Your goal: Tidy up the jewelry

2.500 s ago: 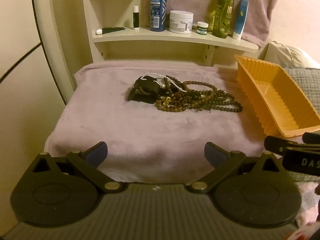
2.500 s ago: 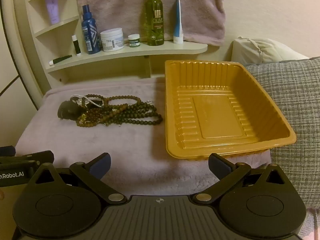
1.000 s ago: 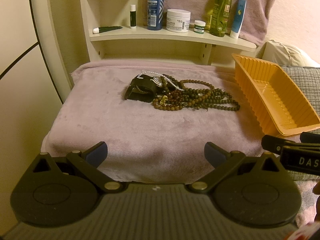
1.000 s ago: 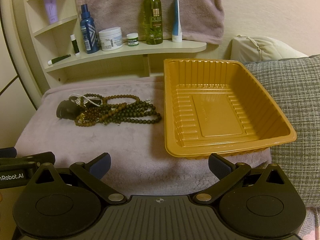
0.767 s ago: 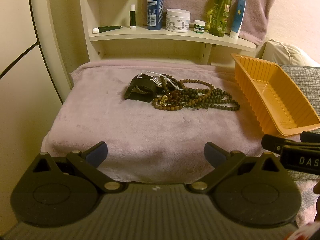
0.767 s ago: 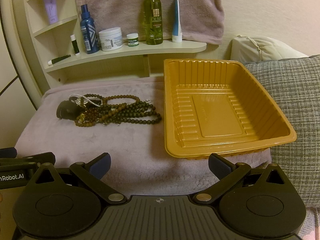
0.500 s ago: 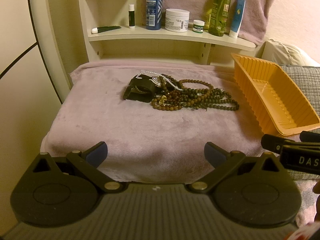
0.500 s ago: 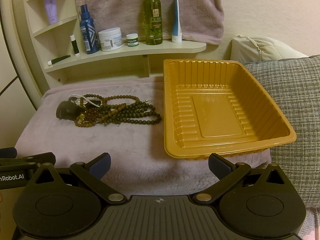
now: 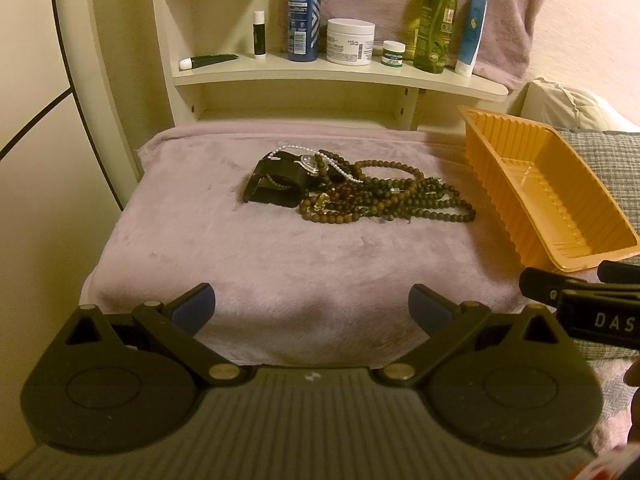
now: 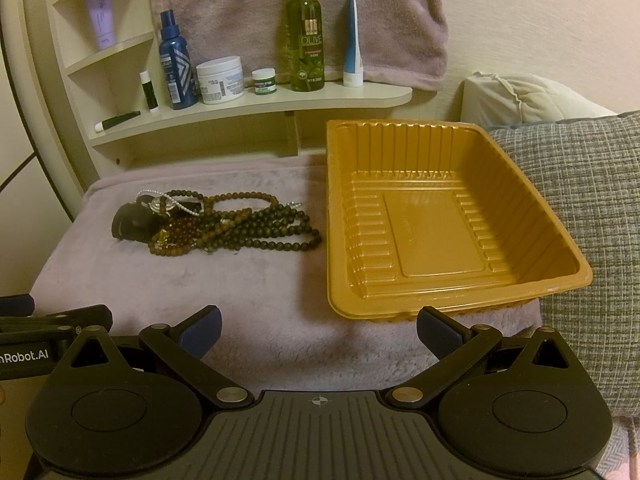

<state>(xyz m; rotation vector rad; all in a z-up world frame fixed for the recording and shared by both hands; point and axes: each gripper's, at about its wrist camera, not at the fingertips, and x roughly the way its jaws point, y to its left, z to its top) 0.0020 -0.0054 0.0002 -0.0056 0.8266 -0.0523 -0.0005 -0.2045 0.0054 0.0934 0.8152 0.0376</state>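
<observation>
The tray [image 10: 442, 216] is glossy orange plastic with ribbed walls. The blanket [image 9: 248, 248] under it is soft, matt, fuzzy cloth. The beads [image 9: 384, 200] look like dull brown wood. The pillow [image 10: 592, 184] is rough woven grey cloth.

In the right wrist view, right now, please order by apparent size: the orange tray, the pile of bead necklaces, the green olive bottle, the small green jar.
1. orange tray
2. pile of bead necklaces
3. green olive bottle
4. small green jar

The shelf items stand farther from the camera, so their true size is less sure.
</observation>
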